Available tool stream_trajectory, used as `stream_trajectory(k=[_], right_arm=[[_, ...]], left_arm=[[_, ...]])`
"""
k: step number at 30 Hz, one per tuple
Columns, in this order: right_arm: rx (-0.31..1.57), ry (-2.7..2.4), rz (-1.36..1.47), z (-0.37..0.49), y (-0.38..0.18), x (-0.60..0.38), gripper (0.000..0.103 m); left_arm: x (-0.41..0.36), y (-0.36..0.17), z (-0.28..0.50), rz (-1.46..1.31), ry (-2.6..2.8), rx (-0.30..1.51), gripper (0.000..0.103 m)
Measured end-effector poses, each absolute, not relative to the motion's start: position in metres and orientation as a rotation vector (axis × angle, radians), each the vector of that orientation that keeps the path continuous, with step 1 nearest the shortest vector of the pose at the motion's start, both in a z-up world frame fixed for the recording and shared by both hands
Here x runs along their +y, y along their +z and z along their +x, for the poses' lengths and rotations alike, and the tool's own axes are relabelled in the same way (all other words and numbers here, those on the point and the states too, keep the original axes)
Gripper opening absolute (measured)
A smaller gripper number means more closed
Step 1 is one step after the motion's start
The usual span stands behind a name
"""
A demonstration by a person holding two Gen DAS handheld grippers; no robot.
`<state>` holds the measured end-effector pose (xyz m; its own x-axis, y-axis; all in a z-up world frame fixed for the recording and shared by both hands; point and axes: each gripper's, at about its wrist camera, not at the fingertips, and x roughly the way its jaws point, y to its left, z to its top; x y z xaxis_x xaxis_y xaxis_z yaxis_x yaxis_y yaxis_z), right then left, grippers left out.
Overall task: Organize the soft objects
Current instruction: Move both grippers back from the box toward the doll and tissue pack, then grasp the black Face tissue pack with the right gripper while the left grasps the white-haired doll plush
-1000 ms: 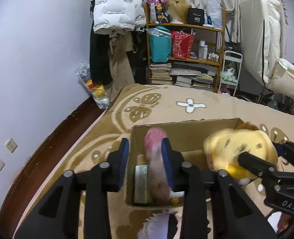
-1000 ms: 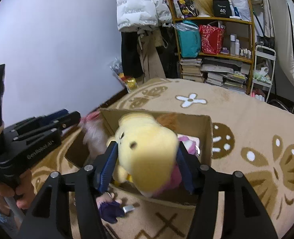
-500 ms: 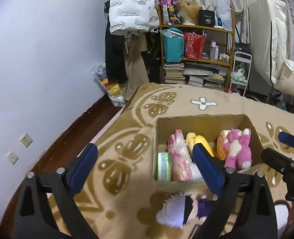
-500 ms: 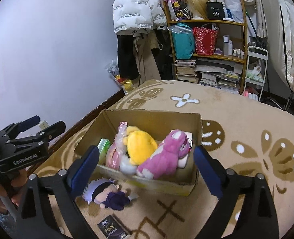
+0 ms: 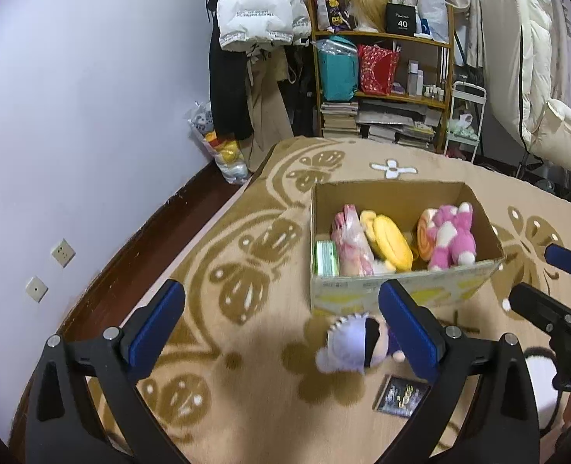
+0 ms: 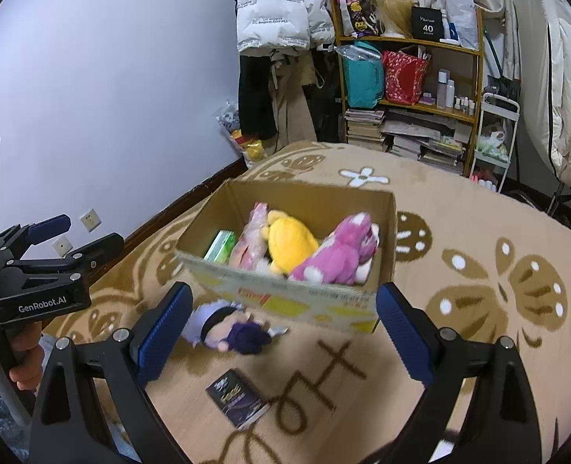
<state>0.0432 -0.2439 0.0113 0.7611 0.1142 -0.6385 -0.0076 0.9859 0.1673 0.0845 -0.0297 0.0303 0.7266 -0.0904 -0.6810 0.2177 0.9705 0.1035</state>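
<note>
An open brown cardboard box [image 6: 285, 297] stands on the patterned rug, holding a yellow plush [image 6: 289, 243], a pink-and-white plush [image 6: 335, 255], a pale pink bagged toy [image 6: 252, 239] and a green packet [image 6: 220, 246]. A purple-haired doll [image 6: 227, 326] lies on its side just before the box's near wall.

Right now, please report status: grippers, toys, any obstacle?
Left gripper, right gripper open, empty. Toys in box; purple doll on rug before it. Small black packet lies nearby.

Open rug on the near side of the box

A doll [image 6: 227, 326] and a dark packet [image 6: 237, 392] lie on the rug [image 6: 459, 208] just before the cardboard box [image 6: 297, 297]; elsewhere bare.
</note>
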Motion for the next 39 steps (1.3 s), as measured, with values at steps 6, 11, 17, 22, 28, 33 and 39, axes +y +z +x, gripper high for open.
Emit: stream_trajectory(k=[6, 11, 17, 22, 28, 33, 39], right_arm=[[0.737, 0.072, 0.152, 0.027, 0.0, -0.23, 0.1], [0.775, 0.07, 0.137, 0.024, -0.013, -0.218, 0.1], [0.827, 0.077, 0.134, 0.025, -0.034, -0.207, 0.1], [0.877, 0.083, 0.141, 0.032, -0.054, -0.202, 0.1], [0.931, 0.097, 0.146, 0.041, -0.076, -0.197, 0.1], [0.978, 0.106, 0.148, 0.049, -0.093, -0.195, 0.1], [1.036, 0.134, 0.149, 0.056, -0.113, -0.186, 0.1]], left_arm=[[-0.019, 0.022, 0.069, 0.178, -0.167, 0.777, 0.1], [-0.01, 0.011, 0.063, 0.164, -0.17, 0.818, 0.1], [-0.006, -0.008, 0.068, 0.156, -0.17, 0.875, 0.1], [-0.01, -0.024, 0.076, 0.153, -0.197, 0.924, 0.1], [-0.02, -0.039, 0.083, 0.163, -0.219, 0.966, 0.1], [-0.026, -0.05, 0.093, 0.166, -0.256, 0.998, 0.1], [-0.034, -0.058, 0.105, 0.171, -0.291, 1.025, 0.1]])
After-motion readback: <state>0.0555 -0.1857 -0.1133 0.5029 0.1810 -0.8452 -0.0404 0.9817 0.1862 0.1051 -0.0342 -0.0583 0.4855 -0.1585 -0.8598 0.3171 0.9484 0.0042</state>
